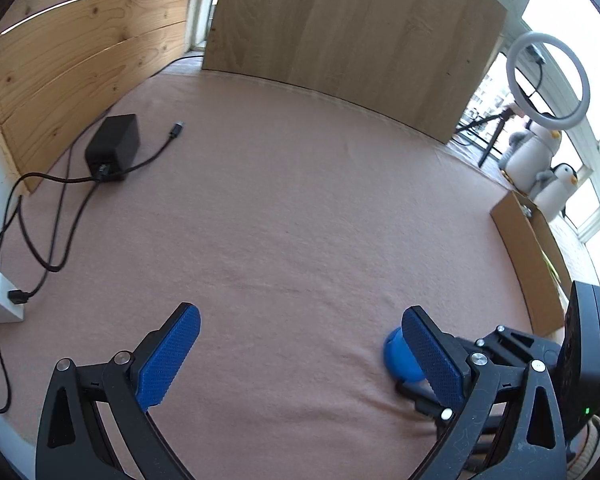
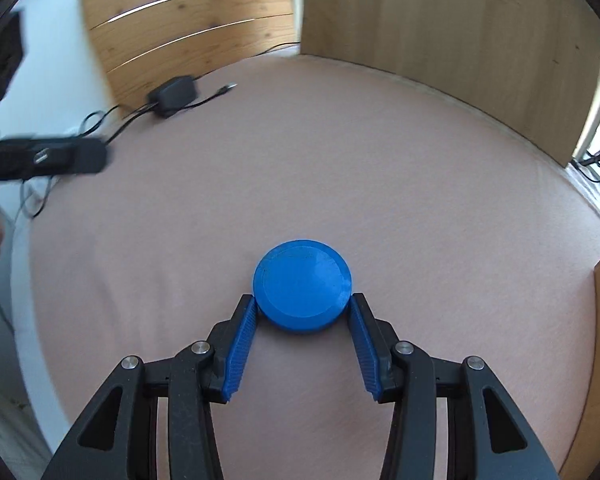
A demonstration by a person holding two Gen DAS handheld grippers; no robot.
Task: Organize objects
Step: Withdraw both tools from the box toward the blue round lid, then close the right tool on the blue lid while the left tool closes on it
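Right wrist view looks down on the right claw, whose two ribbed blue pads press against opposite sides of a round, flat-topped blue plastic disc, gripping it; the disc has a matte, faintly layered top with a shallow circular line near its rim and sits on the tabletop covered in soft pinkish-brown cloth, low and central in that view. Left wrist view shows the left claw spread wide with nothing between its textured blue pads, hovering over the same cloth; the blue disc shows partly behind the claw's right finger. A boxy black power adapter lies near the far left corner, with thin black cables snaking from it. Smooth pale wood-grain panels stand at the back, and knotty plank boards line the left side. A brown cardboard box edge stands at the right, beyond it plush grey-and-white penguin toys and a white ring light.
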